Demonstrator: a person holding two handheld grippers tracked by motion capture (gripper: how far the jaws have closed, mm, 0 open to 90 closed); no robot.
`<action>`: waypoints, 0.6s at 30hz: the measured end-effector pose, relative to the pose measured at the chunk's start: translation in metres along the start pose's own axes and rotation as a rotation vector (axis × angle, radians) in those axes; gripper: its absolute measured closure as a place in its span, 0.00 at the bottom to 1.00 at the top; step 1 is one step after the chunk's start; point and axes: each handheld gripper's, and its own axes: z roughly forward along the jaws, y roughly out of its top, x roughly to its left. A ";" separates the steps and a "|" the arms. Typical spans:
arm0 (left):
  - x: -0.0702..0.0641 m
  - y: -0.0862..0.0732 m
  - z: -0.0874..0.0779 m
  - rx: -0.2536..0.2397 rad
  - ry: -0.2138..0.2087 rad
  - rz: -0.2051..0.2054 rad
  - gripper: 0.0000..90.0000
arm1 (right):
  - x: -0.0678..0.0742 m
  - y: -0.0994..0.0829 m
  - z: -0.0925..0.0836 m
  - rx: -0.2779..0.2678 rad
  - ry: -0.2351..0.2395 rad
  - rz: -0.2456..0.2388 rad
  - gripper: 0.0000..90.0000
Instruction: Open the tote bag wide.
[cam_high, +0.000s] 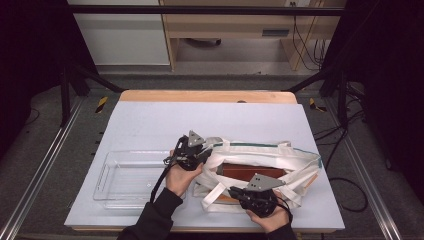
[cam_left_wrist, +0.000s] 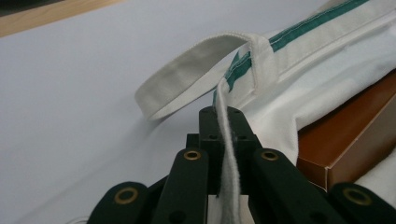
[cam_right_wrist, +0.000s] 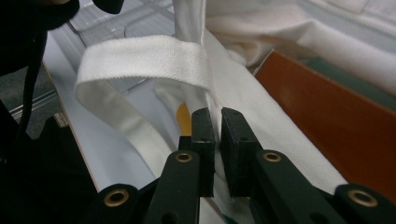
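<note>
- Tote bag (cam_high: 300, 162), white cloth with a green stripe along its rim, lying on its side in the lower right of the high view, mouth held apart toward the person.
- Brown box (cam_high: 252, 172), flat, resting inside the bag's mouth; in the left gripper view it sits at the right edge (cam_left_wrist: 355, 140), in the right gripper view at the right (cam_right_wrist: 336, 112).
- Left gripper (cam_high: 202, 152), at the bag's left end in the centre of the high view; its jaws are pressed together on the bag's rim, and in the left gripper view a thin edge of white cloth (cam_left_wrist: 229, 154) runs up between them.
- Handle (cam_left_wrist: 187, 81), a white strap loop, lying on the table just beyond those jaws, upper middle of that view.
- Right gripper (cam_high: 235, 192), at the near edge of the bag, lower centre of the high view; in the right gripper view its jaws (cam_right_wrist: 217, 135) stand close together with white cloth of the bag's rim between them.
- Second strap loop (cam_right_wrist: 140, 60), white, arching across the upper left of the right gripper view.
- Clear plastic tray (cam_high: 107, 175), left of the bag in the lower left of the high view, just beside the left hand (cam_high: 180, 177).
- Table (cam_high: 150, 125), pale grey top with a wooden far edge.
</note>
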 end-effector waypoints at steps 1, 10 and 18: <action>0.000 -0.004 0.002 -0.004 -0.001 -0.004 0.96 | 0.000 -0.002 0.002 0.003 0.001 0.008 0.94; -0.003 -0.008 0.001 -0.026 -0.011 0.005 0.84 | -0.004 -0.011 0.010 0.035 0.019 0.045 0.92; 0.002 0.004 -0.012 -0.099 -0.007 0.044 0.56 | -0.002 0.002 -0.005 -0.028 -0.015 -0.010 0.73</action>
